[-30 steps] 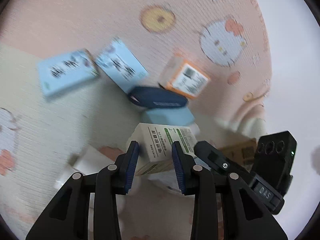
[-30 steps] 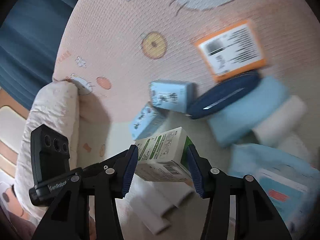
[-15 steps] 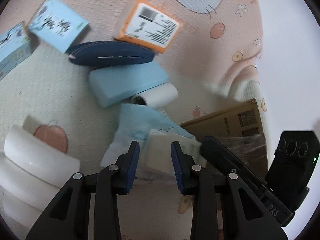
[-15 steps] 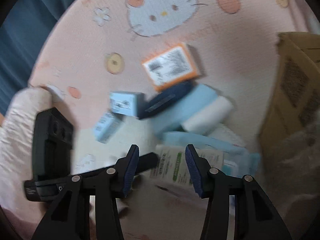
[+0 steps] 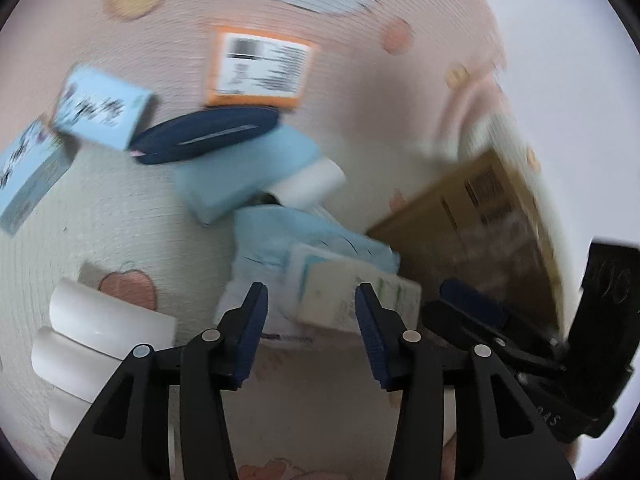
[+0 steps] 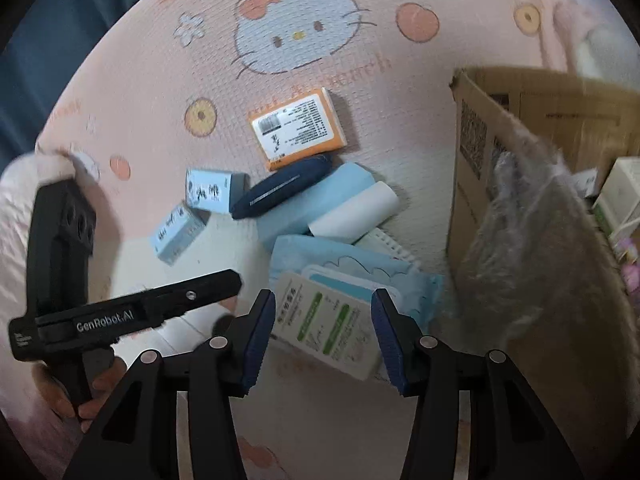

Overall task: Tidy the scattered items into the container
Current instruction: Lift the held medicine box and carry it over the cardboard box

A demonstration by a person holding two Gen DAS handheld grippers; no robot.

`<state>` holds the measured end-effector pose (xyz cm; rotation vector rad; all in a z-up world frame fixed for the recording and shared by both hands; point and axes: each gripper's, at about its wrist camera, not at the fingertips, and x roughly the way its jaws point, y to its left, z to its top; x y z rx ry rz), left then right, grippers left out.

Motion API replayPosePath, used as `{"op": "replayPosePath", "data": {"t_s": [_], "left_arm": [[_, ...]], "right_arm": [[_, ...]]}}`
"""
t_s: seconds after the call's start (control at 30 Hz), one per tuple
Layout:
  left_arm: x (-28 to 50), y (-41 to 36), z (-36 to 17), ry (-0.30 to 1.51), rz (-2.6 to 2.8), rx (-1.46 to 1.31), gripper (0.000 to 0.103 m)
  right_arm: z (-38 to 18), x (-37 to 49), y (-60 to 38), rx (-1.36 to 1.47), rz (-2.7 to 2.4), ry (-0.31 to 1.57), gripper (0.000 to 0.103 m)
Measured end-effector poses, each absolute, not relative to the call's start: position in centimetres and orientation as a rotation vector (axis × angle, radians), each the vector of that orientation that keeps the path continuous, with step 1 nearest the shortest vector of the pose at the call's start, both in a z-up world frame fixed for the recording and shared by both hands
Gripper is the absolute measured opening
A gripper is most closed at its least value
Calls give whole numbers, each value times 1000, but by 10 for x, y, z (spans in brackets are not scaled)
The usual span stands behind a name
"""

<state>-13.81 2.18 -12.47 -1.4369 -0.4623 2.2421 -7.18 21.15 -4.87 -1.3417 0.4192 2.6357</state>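
Gripping the white-green box (image 6: pixel 332 320), right gripper (image 6: pixel 322 332); left gripper (image 5: pixel 308 320) opened empty, cardboard carton (image 6: pixel 520 160) seemingly close beside

Left tongs (image 5: pixel 311 322) just widened, empty; right tongs (image 6: pixel 323 330) gripping.

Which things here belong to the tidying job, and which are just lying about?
Job: cardboard box; white-and-green box gripped by the right gripper; orange-edged box; two light-blue cartons; navy pouch; pale blue pack; white roll; blue wipes pack.
Just there: cartoon-print mat; plastic film draped over the cardboard box.
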Motion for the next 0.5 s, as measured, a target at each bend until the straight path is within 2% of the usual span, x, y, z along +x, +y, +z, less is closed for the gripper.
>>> {"op": "replayPosePath", "data": {"t_s": [0.13, 0.23, 0.33, 0.43, 0.5], "left_arm": [[-135, 40, -127, -433, 2207, -1434, 50], [-141, 41, -136, -461, 2197, -1466, 50], [-152, 39, -151, -531, 2149, -1535, 50], [-157, 30, -164, -695, 2049, -1555, 50], [-158, 28, -168, -720, 2025, -1550, 50]], "right_arm": [[-55, -61, 211, -1371, 2620, 431, 55], [-65, -58, 219, -1400, 2564, 485, 55], [-74, -57, 225, -1386, 2544, 554, 56], [-85, -60, 224, -1417, 2517, 570, 56], [-91, -64, 221, -1436, 2531, 566, 56]]}}
